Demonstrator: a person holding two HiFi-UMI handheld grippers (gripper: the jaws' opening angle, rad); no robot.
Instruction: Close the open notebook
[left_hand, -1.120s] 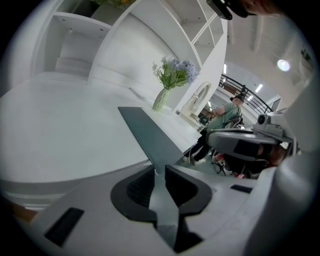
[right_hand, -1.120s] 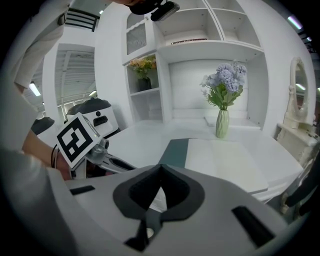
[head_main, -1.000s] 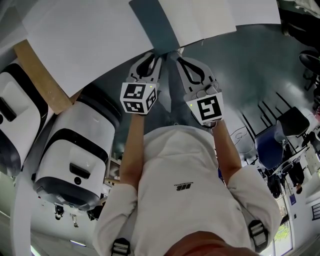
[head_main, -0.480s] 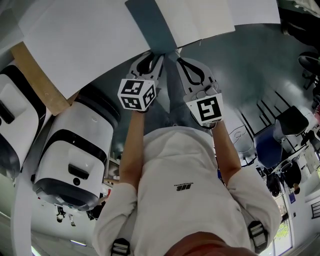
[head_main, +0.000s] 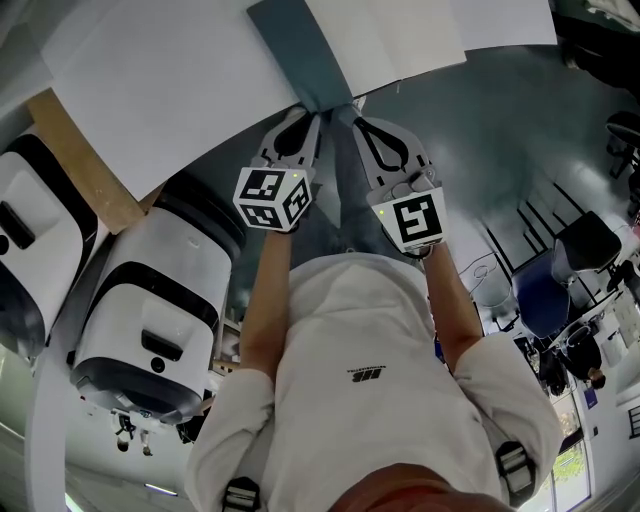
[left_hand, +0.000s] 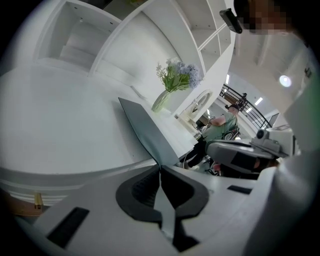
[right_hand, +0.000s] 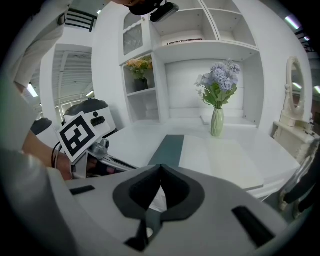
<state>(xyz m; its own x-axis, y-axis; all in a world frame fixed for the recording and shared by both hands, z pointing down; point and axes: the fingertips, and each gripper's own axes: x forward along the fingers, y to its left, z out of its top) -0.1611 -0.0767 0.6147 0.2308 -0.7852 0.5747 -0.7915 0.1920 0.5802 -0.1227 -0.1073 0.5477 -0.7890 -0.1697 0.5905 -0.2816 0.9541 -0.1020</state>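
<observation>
**Notebook lies open at the tabletop's near edge, both tongs closed just before it**

Notebook (head_main: 312, 50) rests flat and open on the white tabletop (head_main: 170, 90), with its near end at the rounded edge closest to the person. It shows a teal band along its left side and a wide white page (head_main: 390, 40) to the right of that band.

The left tongs (head_main: 303, 110) sit at the near end of the teal band, and their dark pads are pressed together at the tips. In the left gripper view the teal band runs right up to those tips. I cannot tell whether any of it is caught between them.

The right tongs (head_main: 353, 113) sit just beside the left pair, near where the teal band meets the page. They are also pressed together at the tips, with nothing held between them. The notebook lies ahead of them in the right gripper view.

At the far side of the tabletop a slim pale vase (right_hand: 216, 122) of lilac flowers stands upright before white shelves (right_hand: 192, 30). Two white and black machines (head_main: 150, 300) stand below the tabletop on the person's left. The person wears a white shirt (head_main: 370, 360).
</observation>
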